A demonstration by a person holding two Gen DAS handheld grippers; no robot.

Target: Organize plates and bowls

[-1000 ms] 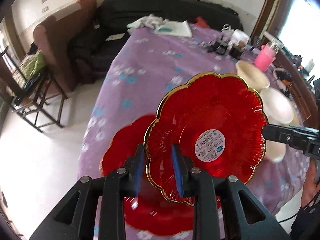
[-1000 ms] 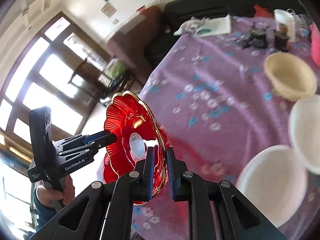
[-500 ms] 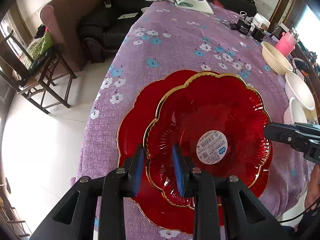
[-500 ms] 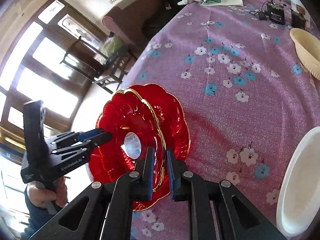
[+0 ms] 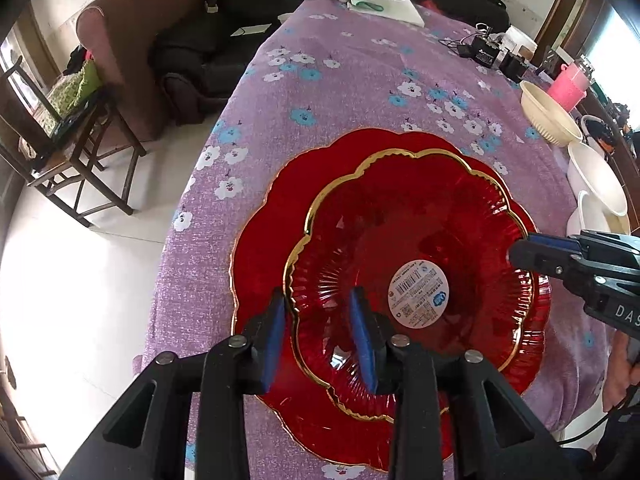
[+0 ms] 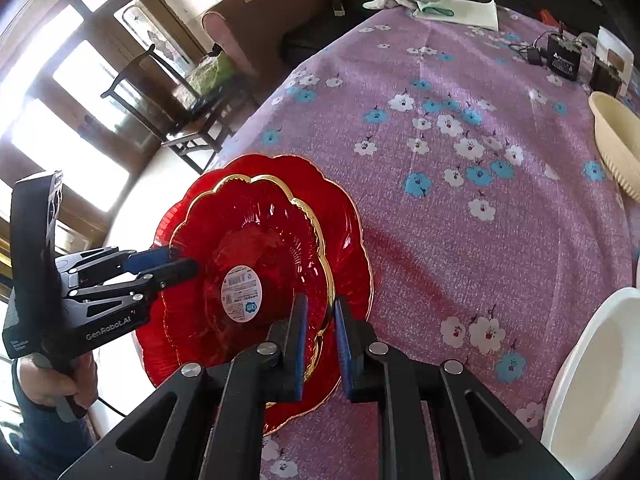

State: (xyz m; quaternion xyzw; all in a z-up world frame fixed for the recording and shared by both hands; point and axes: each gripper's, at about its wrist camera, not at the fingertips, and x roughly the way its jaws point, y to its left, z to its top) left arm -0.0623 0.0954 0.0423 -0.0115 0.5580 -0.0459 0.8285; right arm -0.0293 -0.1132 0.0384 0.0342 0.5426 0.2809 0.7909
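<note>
Left wrist view first: the left gripper (image 5: 318, 334) has its blue pads spread around the near rim of the smaller red plate (image 5: 412, 280), and honestly I see a gap on both sides, so it looks opened up, not pinching. Over at 3 o'clock the right gripper (image 5: 520, 254) meets the opposite rim. From its own camera the right gripper (image 6: 320, 338) straddles that gold edge too, with its pads sitting close to the rim; I can't tell if it's actually clamping or has just let go.

The smaller plate sits nested on the bigger red plate (image 5: 264, 248), shifted toward 3 o'clock instead of centered. Both are on the purple flowered tablecloth (image 5: 360, 80), close to the table edge at 9 o'clock.

What could go sideways, imo: if either gripper pulls back at an angle, a pad could hook that scalloped rim and drag the top plate, or tip it. The plates look like glass, so slippery, and the stack is near the edge. The cream bowl (image 5: 548, 114) and white bowls (image 5: 600, 184) at 2 o'clock haven't been stacked yet.
</note>
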